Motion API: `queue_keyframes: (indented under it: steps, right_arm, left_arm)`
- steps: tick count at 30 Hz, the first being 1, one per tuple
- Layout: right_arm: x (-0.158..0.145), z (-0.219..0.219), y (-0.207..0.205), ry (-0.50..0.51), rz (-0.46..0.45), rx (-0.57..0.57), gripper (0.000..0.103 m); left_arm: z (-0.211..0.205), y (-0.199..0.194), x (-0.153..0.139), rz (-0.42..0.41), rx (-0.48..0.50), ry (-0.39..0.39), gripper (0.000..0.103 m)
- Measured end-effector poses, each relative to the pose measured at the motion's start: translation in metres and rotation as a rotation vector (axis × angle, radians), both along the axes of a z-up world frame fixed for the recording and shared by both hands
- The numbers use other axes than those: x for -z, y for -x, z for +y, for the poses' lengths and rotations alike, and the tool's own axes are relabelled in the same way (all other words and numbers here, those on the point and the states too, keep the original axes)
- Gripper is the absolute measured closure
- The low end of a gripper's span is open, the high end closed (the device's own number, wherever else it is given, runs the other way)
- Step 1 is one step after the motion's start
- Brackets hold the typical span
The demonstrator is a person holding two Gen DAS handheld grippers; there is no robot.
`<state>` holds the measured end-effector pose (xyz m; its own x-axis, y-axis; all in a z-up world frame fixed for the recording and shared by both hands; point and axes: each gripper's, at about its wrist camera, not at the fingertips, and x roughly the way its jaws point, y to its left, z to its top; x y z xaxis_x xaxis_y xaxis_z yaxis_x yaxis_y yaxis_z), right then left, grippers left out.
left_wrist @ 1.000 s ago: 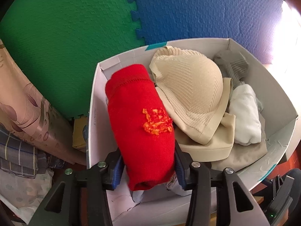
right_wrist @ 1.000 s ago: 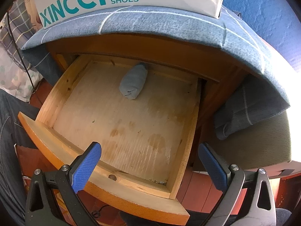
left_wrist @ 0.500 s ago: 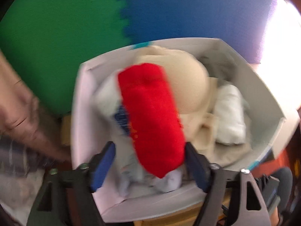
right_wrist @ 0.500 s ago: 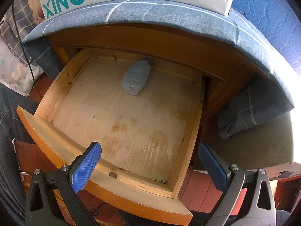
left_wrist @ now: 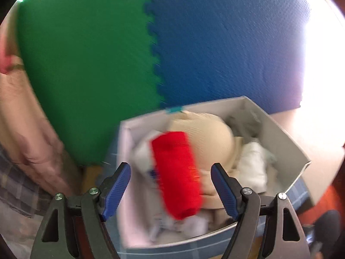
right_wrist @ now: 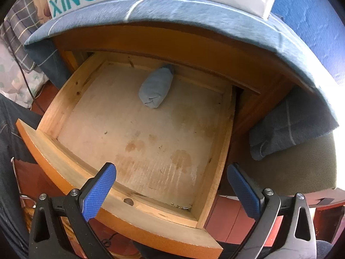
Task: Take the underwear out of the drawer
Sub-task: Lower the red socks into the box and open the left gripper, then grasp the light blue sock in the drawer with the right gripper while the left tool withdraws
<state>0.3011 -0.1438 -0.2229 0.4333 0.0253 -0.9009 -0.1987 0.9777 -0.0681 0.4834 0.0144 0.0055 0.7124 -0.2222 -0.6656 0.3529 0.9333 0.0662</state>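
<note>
1. A rolled blue-grey underwear (right_wrist: 156,90) lay at the back of the open wooden drawer (right_wrist: 64,99), alone on its stained floor.
2. The right gripper (right_wrist: 172,192) hovered over the drawer's front edge, its jaws spread wide and empty.
3. A red rolled garment (left_wrist: 176,172) lay in the white shoebox (left_wrist: 286,144) beside a beige bra (left_wrist: 211,133).
4. The left gripper (left_wrist: 170,187), jaws just opened wide, gripped nothing.

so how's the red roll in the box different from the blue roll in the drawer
The red roll is bright red; the blue roll is pale grey-blue. The red roll lies on top of a pile of other garments in the white box; the blue roll lies alone on the bare floor of the wooden drawer, at the back. Both are rolled-up garments, and neither is held.
</note>
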Motion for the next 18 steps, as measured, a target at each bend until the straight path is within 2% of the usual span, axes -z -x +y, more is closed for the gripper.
queue_keyframes:
  steps: [4,7,8,10,11,13,15,16,18]
  right_arm:
    - [0.008,0.014,0.004,0.070,0.012,-0.054,0.001]
    - [0.009,0.020,0.009,0.107,-0.004,-0.079,0.001]
    - [0.009,0.020,0.010,0.097,-0.003,-0.083,0.001]
    - [0.008,0.019,0.009,0.080,0.000,-0.080,0.001]
    - [0.008,0.018,0.008,0.076,0.002,-0.077,0.001]
    - [0.008,0.017,0.004,0.054,0.011,-0.063,0.001]
    - [0.004,0.015,0.002,0.018,0.002,-0.052,0.001]
    - [0.002,0.014,0.000,0.002,0.001,-0.047,0.001]
    - [0.003,0.016,-0.005,-0.021,0.011,-0.040,0.001]
  left_arm:
    - [-0.020,-0.026,0.011,0.133,0.076,0.100,0.024]
    - [-0.014,-0.039,0.021,0.273,0.155,0.287,0.024]
    - [-0.013,-0.040,0.026,0.309,0.165,0.319,0.024]
    - [-0.012,-0.044,0.035,0.336,0.137,0.268,0.024]
    - [-0.008,-0.045,0.037,0.305,0.081,0.207,0.024]
    - [0.000,-0.048,0.039,0.285,0.020,0.177,0.028]
    - [-0.006,-0.041,0.035,0.222,-0.068,0.048,0.029]
    - [-0.010,-0.036,0.031,0.180,-0.069,0.021,0.030]
    - [-0.008,-0.023,0.021,0.133,0.011,0.126,0.030]
